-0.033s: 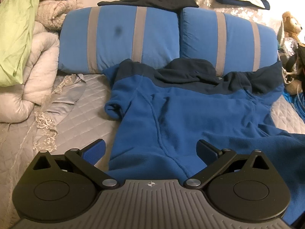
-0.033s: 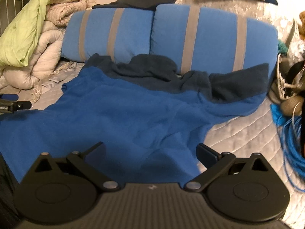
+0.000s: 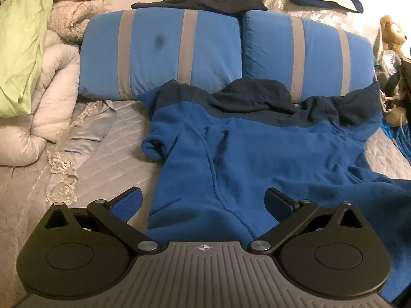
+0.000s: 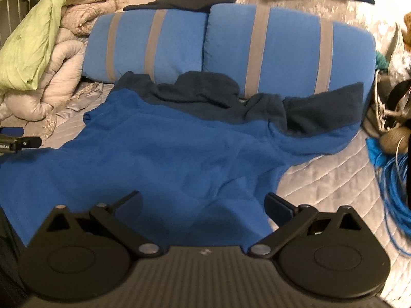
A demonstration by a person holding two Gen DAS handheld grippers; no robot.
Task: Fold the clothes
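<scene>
A soft, floppy blue fleece top (image 3: 257, 159) lies spread on the bed (image 3: 102, 154), best gripped at its hem; both the left claw (image 3: 204, 202) and right claw (image 4: 203, 205) gape wide, empty.

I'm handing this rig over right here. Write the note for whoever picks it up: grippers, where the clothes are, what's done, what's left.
Left gripper: open, empty, over the fleece's near left edge.
Right gripper: open, empty, over its near right part.
Blue fleece: spread on the quilted bed, dark collar end toward the two striped pillows, one sleeve bunched at the left, the other lying toward the right.
Done: laid out roughly flat; no fold visible.
Left: fold sleeves in, then the body. A dark garment also lies atop the pillows.
</scene>
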